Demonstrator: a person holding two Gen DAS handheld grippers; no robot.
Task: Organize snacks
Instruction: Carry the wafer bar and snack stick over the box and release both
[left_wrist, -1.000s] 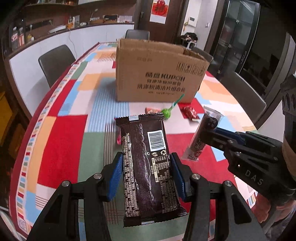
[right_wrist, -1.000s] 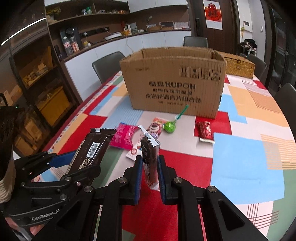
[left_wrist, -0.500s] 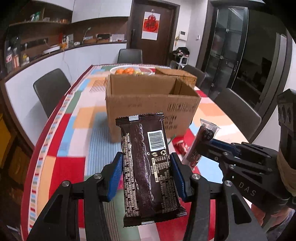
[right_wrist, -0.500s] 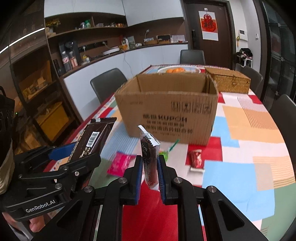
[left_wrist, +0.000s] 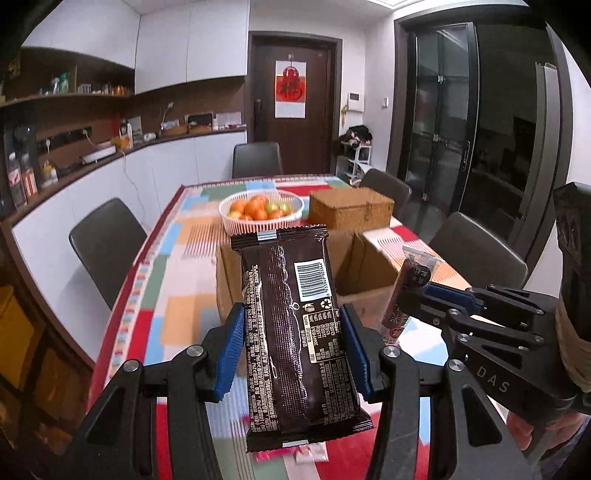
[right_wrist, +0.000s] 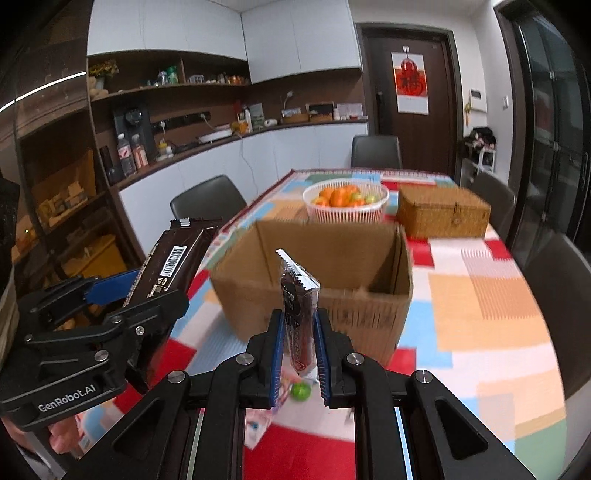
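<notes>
Table (right_wrist: 491, 295), open box (right_wrist: 314, 291) – tools gripping snacks.

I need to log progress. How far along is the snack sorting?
Done: nothing visible inside the open cardboard box. In hand: left gripper holds a dark brown wrapper; right gripper a slim dark packet. Left: boxing both, plus the green lollipop.

A home dining room: patchwork-clothed table (right_wrist: 480, 295), chairs (left_wrist: 107, 243), fruit basket (right_wrist: 345, 208).
</notes>
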